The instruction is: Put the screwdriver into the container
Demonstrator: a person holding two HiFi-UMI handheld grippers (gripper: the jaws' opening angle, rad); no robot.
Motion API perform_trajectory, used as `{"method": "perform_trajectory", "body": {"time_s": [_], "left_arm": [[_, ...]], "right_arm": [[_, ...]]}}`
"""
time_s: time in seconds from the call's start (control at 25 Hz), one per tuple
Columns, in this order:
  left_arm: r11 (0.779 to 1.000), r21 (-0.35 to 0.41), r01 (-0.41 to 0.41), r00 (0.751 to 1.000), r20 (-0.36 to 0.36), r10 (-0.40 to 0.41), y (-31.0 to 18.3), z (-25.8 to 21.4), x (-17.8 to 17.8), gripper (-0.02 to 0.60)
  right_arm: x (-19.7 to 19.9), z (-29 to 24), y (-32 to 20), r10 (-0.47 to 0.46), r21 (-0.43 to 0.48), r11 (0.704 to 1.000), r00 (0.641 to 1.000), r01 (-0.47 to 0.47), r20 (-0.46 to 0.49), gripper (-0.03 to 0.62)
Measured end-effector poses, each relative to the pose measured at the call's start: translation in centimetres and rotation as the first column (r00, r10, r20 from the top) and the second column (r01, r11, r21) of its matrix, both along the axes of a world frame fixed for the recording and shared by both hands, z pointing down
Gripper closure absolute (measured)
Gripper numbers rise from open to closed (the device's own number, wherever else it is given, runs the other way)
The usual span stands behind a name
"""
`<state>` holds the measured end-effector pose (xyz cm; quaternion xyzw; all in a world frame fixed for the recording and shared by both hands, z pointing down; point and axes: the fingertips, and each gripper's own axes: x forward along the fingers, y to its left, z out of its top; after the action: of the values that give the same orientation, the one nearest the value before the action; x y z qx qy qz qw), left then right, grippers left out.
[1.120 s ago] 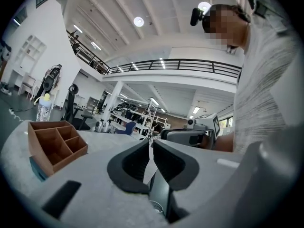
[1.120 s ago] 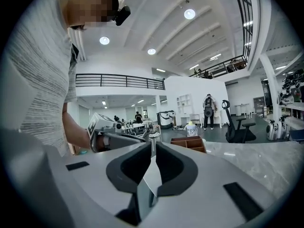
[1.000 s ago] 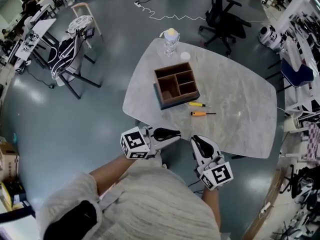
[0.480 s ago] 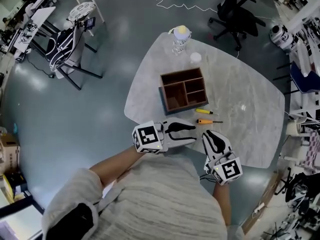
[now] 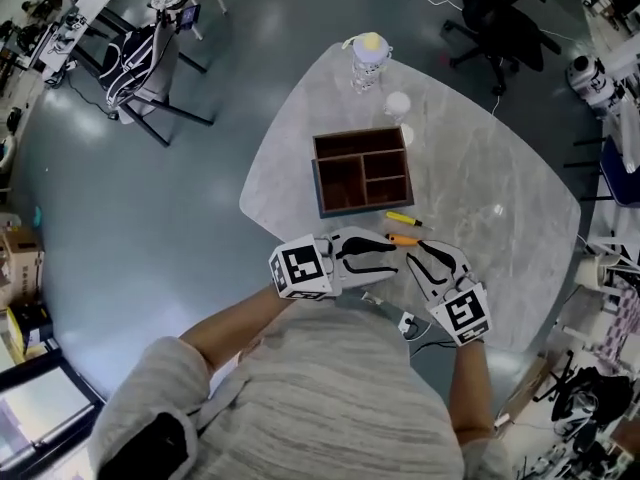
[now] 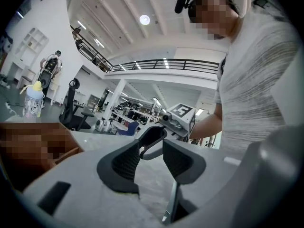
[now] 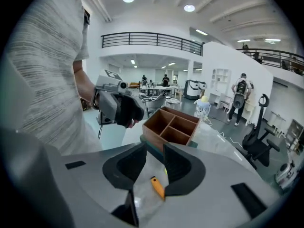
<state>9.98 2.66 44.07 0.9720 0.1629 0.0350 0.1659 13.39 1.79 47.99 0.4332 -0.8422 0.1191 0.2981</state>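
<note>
lower centre, your right claw (image 5: 418,253) has just been opening and holds nothing. the orange screwdriver (image 5: 402,239) lies on the table (image 5: 490,228) just beyond, in line with its jaw gap, long axis left-right. your left claw (image 5: 388,258), released and empty, points sideways. the container (image 5: 318,183) sits above, upper centre.

No word, brand or number can be read in any view. The only printed marks are black-and-white square patterns on the left marker cube (image 5: 300,269) of the left tool (image 5: 385,260) and the right marker cube (image 5: 466,315) of the right tool (image 5: 416,259); they spell nothing.
</note>
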Motion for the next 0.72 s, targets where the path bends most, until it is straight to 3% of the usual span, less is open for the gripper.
{"method": "perform_trajectory", "body": {"time_s": [0.24, 0.52, 0.72], "left_arm": [[0.993, -0.011, 0.121, 0.992, 0.045, -0.121, 0.2, 2.2, 2.3, 0.436], [0.966, -0.013, 0.260, 0.960, 0.109, -0.257, -0.3, 6.6, 3.6, 0.436], [0.953, -0.025, 0.300, 0.944, 0.151, -0.294, -0.8, 9.4, 3.8, 0.436]], "right_arm": [[2.5, 4.2, -0.4, -0.177, -0.130, 0.978, 0.980, 0.165, -0.091, 0.519], [4.4, 11.0, -2.1, -0.272, -0.214, 0.951, 0.937, 0.225, -0.220, 0.519], [4.8, 14.8, -3.5, -0.320, -0.263, 0.932, 0.906, 0.249, -0.277, 0.519]]}}
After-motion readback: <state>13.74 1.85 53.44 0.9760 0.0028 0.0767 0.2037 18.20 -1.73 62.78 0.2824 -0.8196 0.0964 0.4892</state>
